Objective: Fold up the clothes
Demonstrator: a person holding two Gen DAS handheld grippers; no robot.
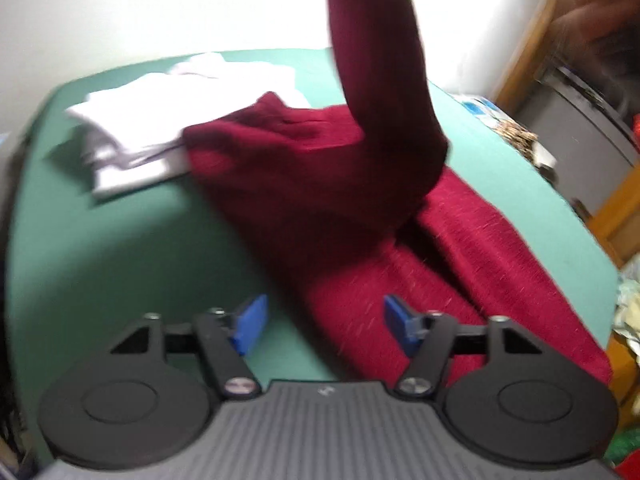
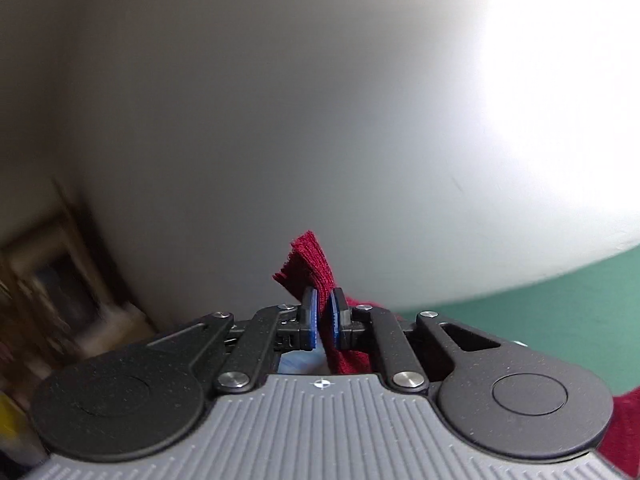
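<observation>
Looking from left wrist: left hand-held gripper (image 1: 326, 326) jaws apart, nothing between, poised over near edge of maroon garment (image 1: 400, 264). Garment spread on green surface (image 1: 120, 248), one part pulled up out of frame top. White folded clothes (image 1: 160, 128) lying at far left, touching maroon cloth.

From right wrist: right hand-held gripper (image 2: 324, 320) clamped on maroon garment edge, raised, facing white wall (image 2: 320, 100).
</observation>
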